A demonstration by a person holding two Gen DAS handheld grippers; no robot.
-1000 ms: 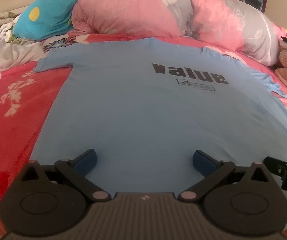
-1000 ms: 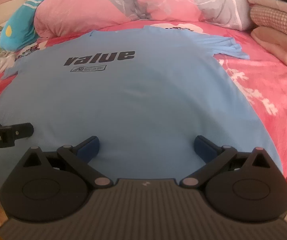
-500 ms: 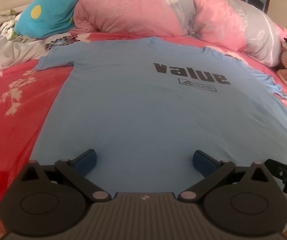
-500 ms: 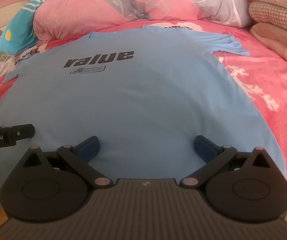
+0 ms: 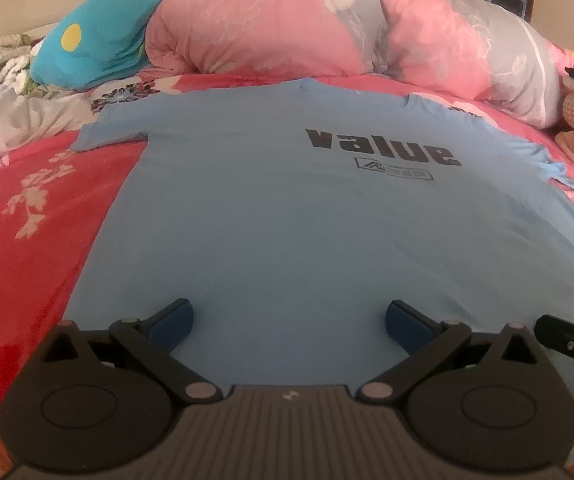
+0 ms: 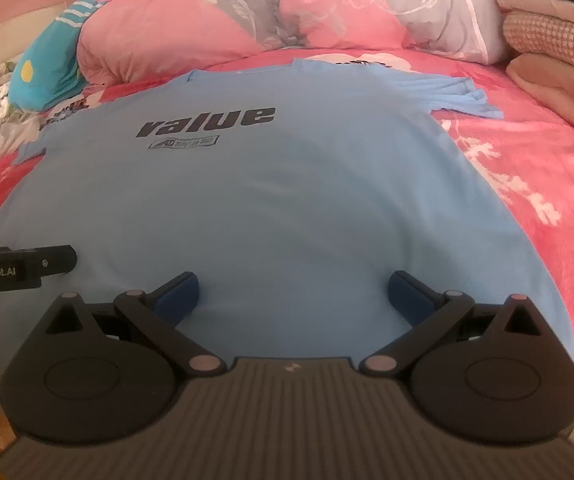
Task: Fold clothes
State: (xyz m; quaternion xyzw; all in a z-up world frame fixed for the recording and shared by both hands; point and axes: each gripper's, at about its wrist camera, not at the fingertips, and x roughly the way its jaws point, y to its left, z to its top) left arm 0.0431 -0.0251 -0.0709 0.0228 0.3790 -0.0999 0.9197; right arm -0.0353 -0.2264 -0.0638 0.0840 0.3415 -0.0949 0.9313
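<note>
With the blue T-shirt (image 5: 287, 220) spread flat, folding hasn't started. Left gripper (image 5: 289, 318) and right gripper (image 6: 293, 294) hover at its hem, jaws wide, empty. Next, pinch that hem.

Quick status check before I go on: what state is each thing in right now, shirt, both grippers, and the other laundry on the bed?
Light blue T-shirt printed "value": spread flat, print up, unfolded, both sleeves out.
Left gripper: open, empty, above the shirt's hem end.
Right gripper: open, empty, above the same end.
Pink and beige stacked clothes: folded.
White crumpled cloth: unfolded.
Pink floral quilt: bunched up.
</note>
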